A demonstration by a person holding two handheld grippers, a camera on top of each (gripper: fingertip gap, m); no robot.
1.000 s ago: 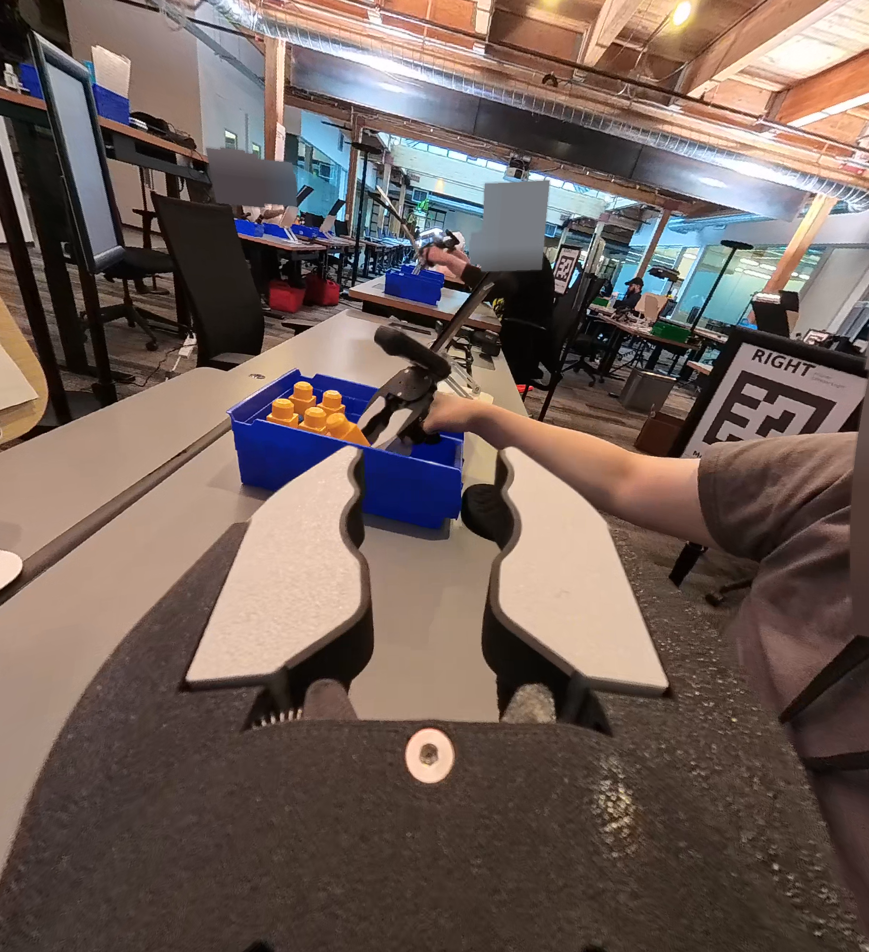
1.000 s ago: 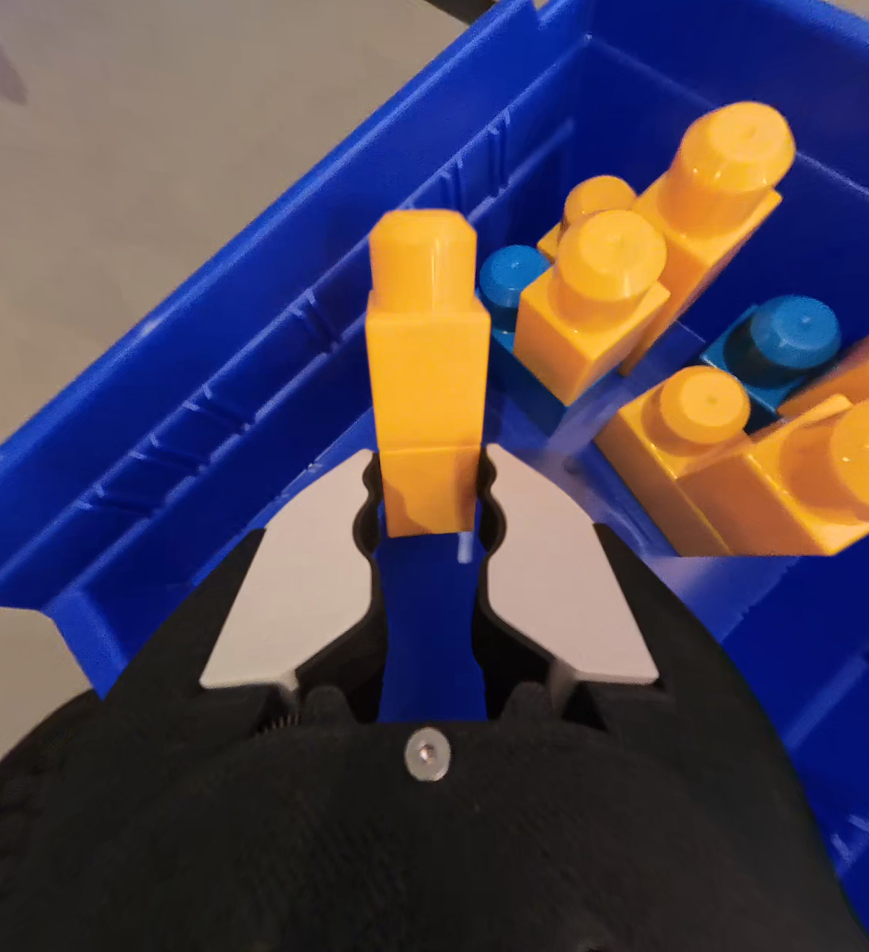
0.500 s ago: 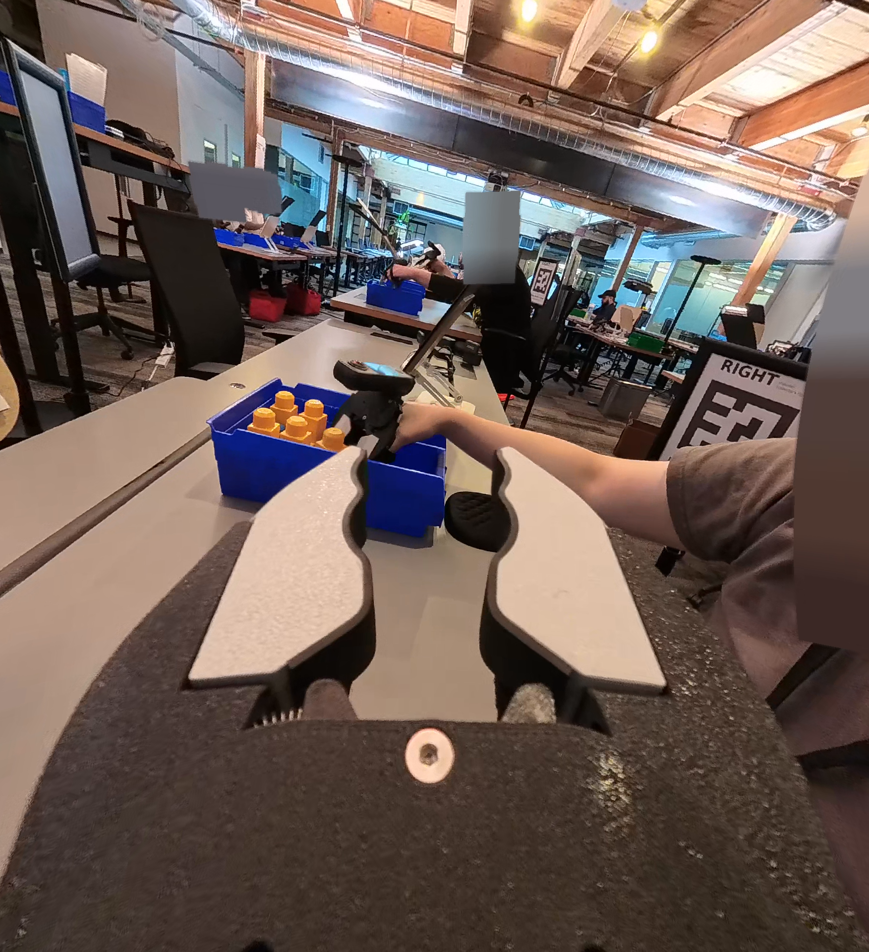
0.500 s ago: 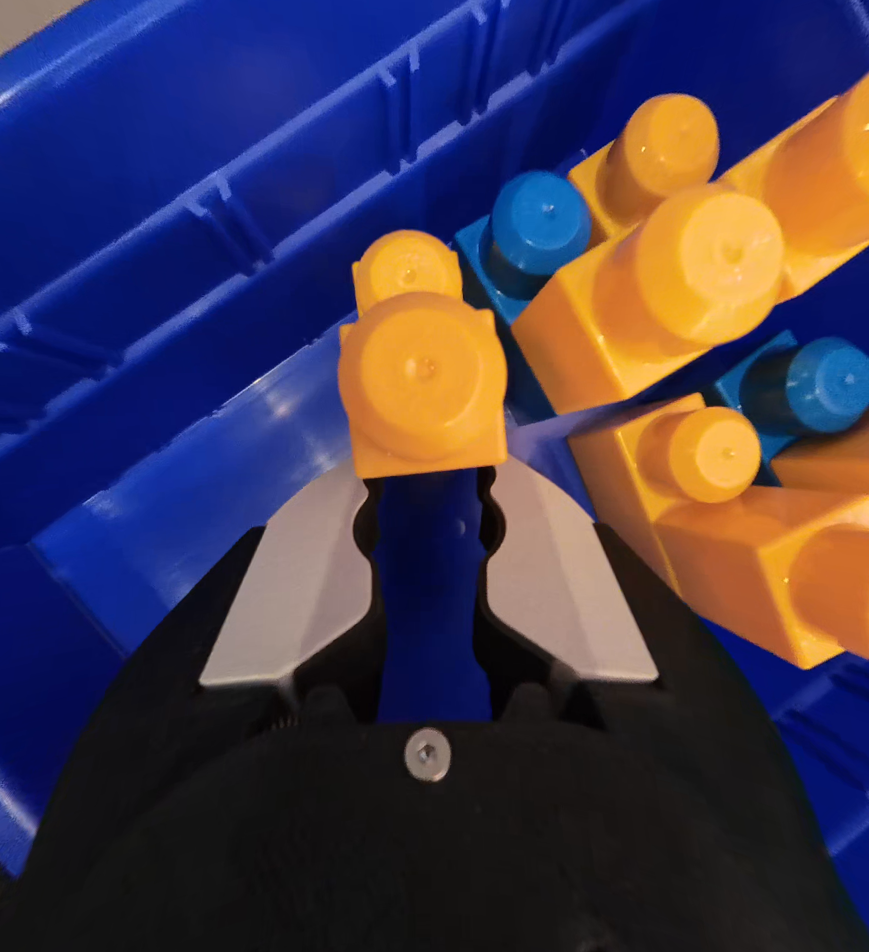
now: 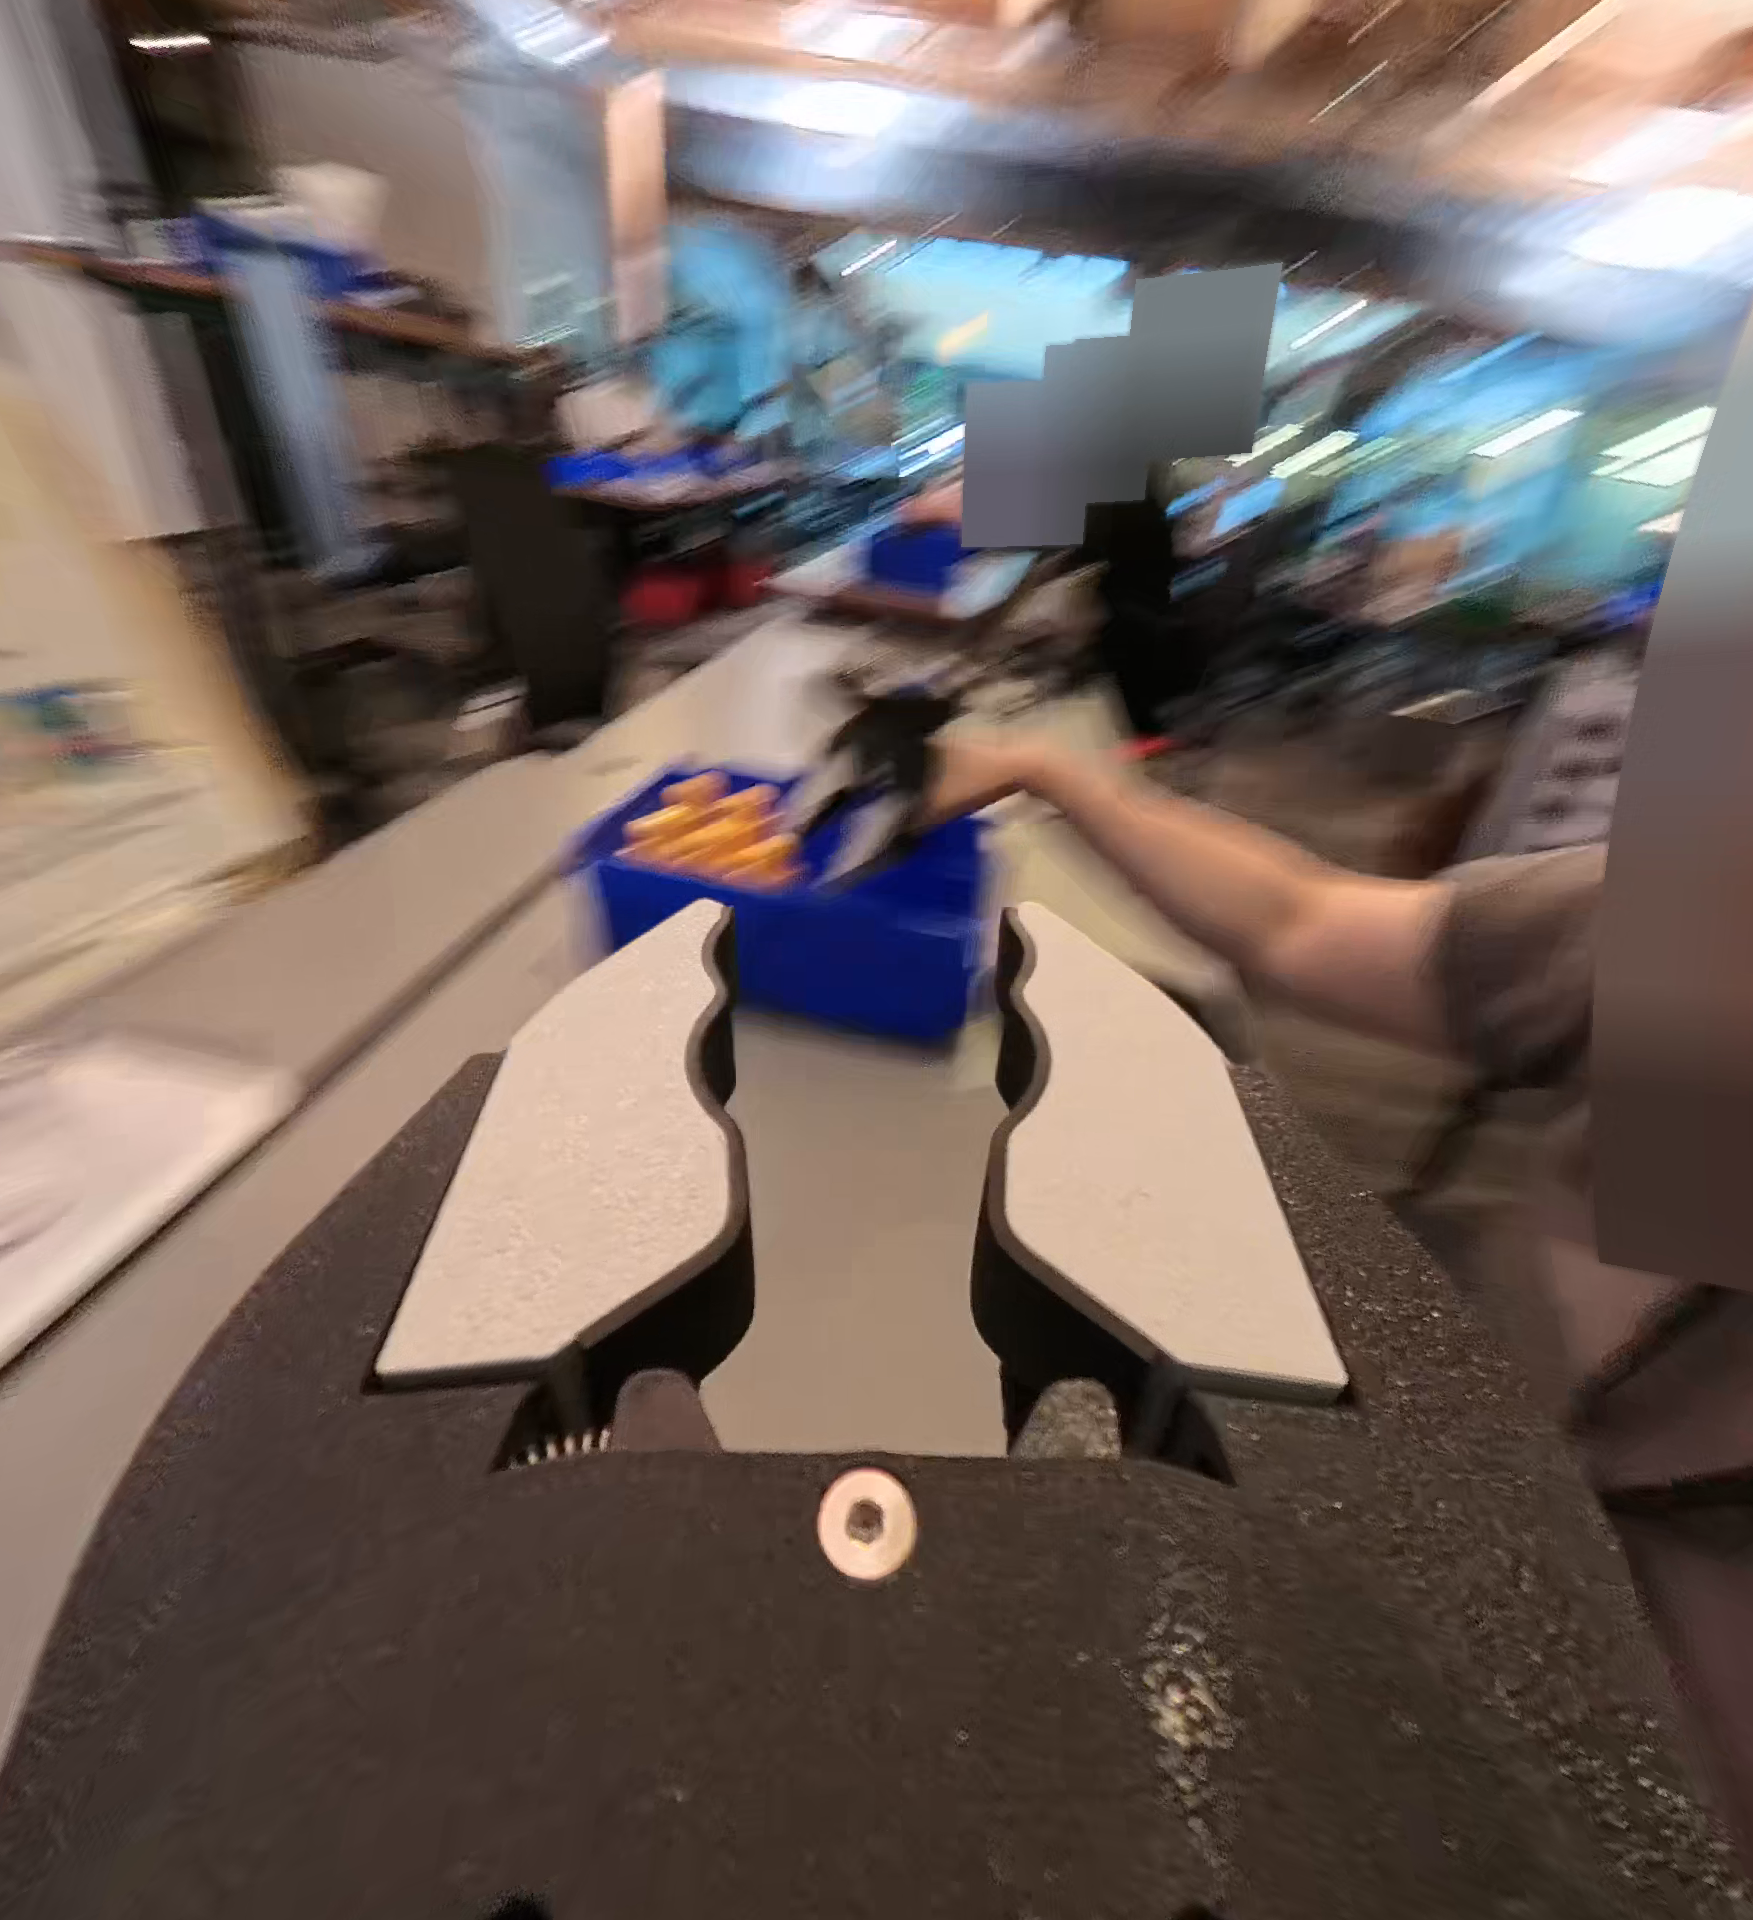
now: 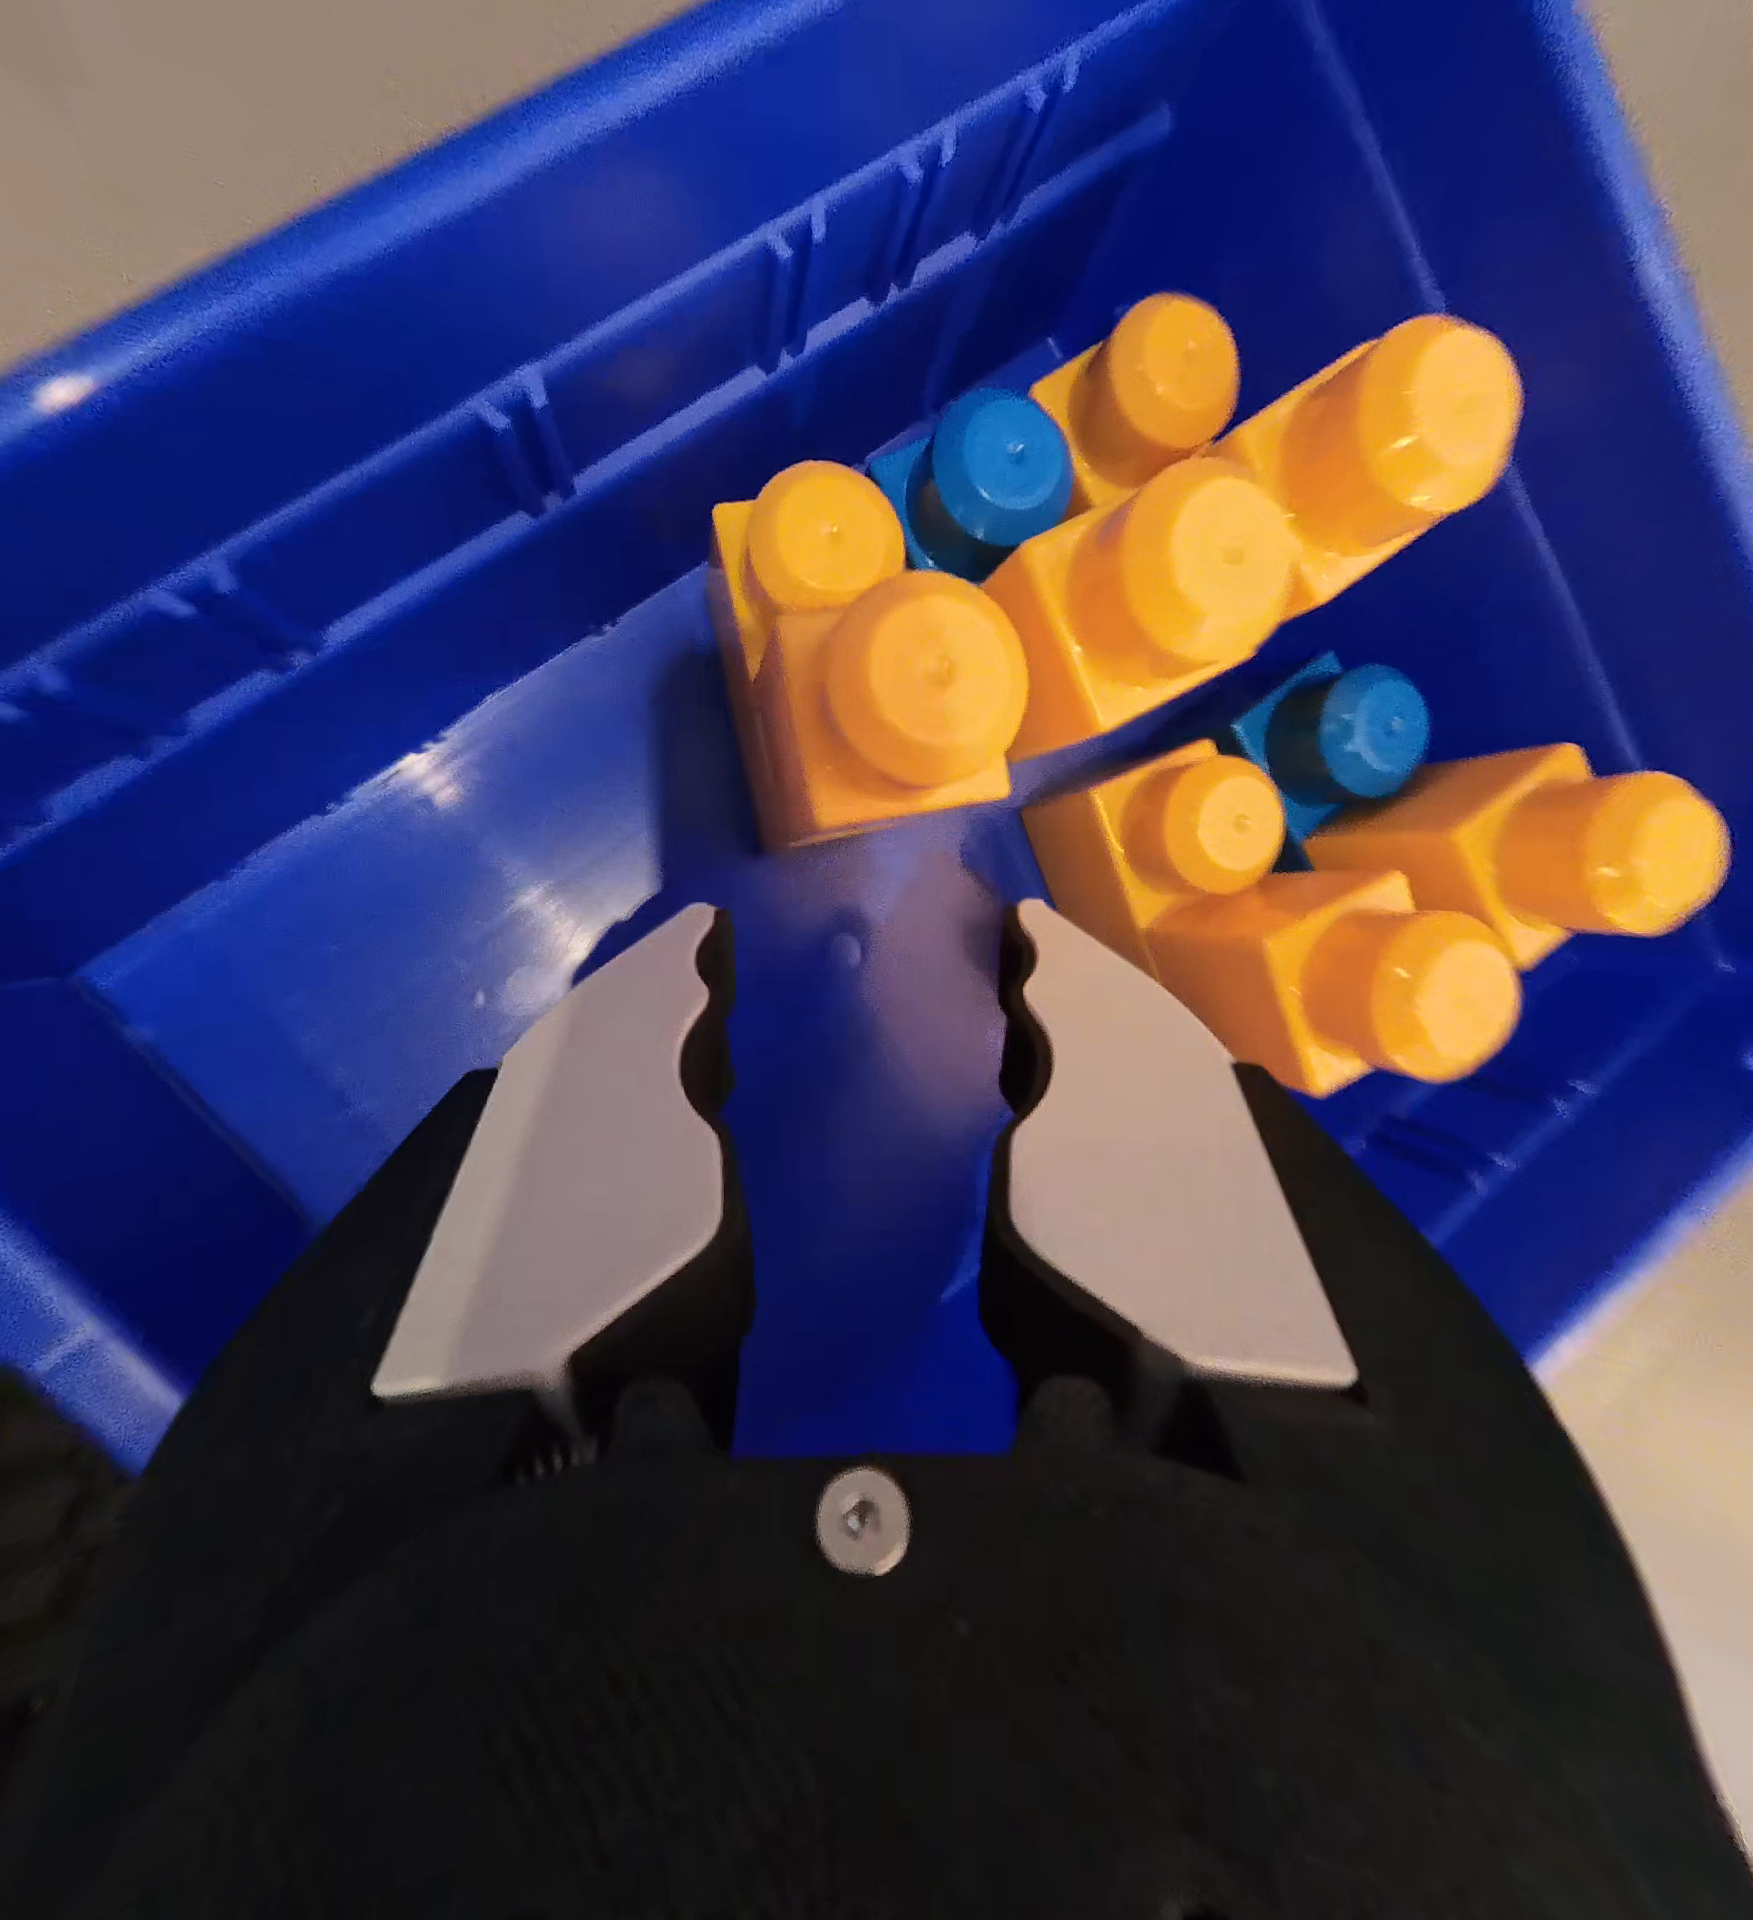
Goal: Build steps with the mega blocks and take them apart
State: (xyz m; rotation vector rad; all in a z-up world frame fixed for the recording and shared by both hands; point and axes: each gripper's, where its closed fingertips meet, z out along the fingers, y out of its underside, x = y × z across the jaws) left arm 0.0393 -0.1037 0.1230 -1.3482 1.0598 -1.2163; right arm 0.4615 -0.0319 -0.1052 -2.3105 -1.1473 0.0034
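My right gripper [image 6: 861, 945] hangs over the blue bin [image 6: 352, 582], jaws spread and holding nothing, with the bin floor showing between them. The blocks lie in the far right part of the bin. Just past my fingertips stands a yellow block [image 6: 882, 717], with another yellow one touching it on the far side. To the right is a packed cluster of more yellow blocks [image 6: 1256, 582], some tilted with their studs leaning toward me. Two blue blocks [image 6: 997, 473] sit low among them, half hidden. The near left of the bin floor is bare.

My left gripper [image 5: 861, 956] is held well back from the bin, over the grey table [image 5: 259, 966], jaws spread and empty. That view is heavily blurred. From it the bin sits farther along the table with yellow blocks inside, and an arm [image 5: 1194, 862] reaches in from the right, holding the right gripper at the bin. A white sheet [image 5: 51, 1174] lies at the left; any writing is too smeared to make out.
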